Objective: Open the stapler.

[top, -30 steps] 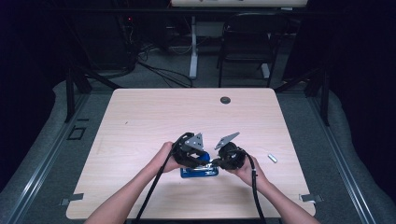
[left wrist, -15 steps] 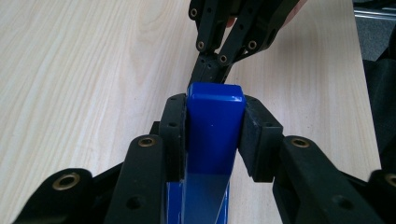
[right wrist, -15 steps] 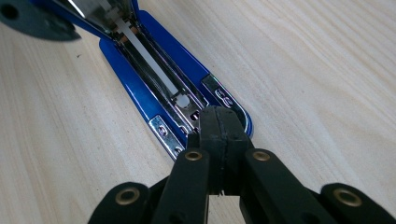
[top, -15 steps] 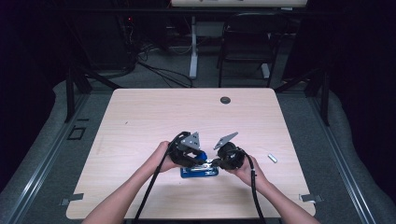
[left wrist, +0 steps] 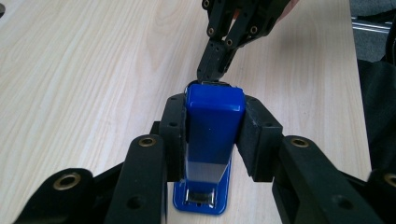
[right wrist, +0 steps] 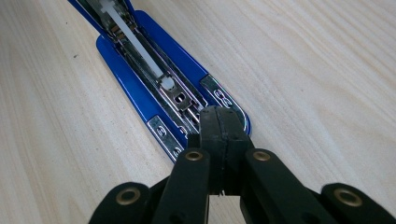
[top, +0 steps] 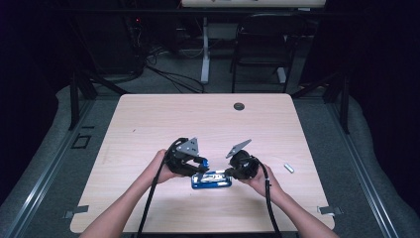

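Near the front edge of the table (top: 148, 124), the blue stapler (top: 212, 179) lies opened up. The left gripper (left wrist: 215, 135) is clamped on its lifted plastic top; the right gripper (right wrist: 219, 128) has jaws pressed together, tip on the metal magazine's end. Looks light, rigid, slick-ish, so grab the flat sides. Farther right sits a small white piece (top: 288, 168).

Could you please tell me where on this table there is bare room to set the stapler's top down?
The table is bare across its far half, between the dark round grommet and the hands, and along the left edge. It is crowded near the front middle, where the left gripper and right gripper meet over the blue stapler. A small pale object lies right.
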A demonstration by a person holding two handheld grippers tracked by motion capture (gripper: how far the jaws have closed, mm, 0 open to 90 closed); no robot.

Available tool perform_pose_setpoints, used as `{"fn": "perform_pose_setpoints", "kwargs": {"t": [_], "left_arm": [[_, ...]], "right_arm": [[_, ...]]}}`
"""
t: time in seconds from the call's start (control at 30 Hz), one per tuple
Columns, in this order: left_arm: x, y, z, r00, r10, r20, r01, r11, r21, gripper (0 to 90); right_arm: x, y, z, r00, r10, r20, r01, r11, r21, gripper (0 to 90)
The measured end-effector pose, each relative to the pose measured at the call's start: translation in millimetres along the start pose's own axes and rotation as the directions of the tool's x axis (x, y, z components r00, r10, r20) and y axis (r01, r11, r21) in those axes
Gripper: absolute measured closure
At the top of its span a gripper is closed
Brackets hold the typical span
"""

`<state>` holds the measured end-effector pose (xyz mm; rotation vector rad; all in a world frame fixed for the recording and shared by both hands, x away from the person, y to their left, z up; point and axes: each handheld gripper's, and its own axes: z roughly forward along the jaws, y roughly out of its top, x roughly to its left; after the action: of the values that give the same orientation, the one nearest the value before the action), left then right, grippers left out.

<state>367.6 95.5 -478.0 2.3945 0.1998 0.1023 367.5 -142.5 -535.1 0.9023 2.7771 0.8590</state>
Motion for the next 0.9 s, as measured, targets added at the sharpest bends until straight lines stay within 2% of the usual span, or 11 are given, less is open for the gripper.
{"fn": "perform_pose_setpoints", "kwargs": {"t": [0.47,0.7,0.9], "left_arm": [[3.6,-28.9,-22.3,0.9984,-0.056,0.0,0.056,0.9984,0.003,65.7],[5.6,-42.0,-26.6,0.9955,-0.095,0.006,0.095,0.9955,0.007,65.4],[7.1,-50.7,-28.3,0.9945,-0.104,0.012,0.104,0.9943,0.023,65.3]], "right_arm": [[0.9,0.6,0.0,1.0,0.003,0.002,-0.003,1.0,0.005,90.0],[0.6,1.1,-0.4,1.0,-0.004,0.002,0.004,1.0,0.012,90.0],[0.6,1.4,-0.4,1.0,-0.005,0.003,0.005,1.0,0.015,90.0]]}}
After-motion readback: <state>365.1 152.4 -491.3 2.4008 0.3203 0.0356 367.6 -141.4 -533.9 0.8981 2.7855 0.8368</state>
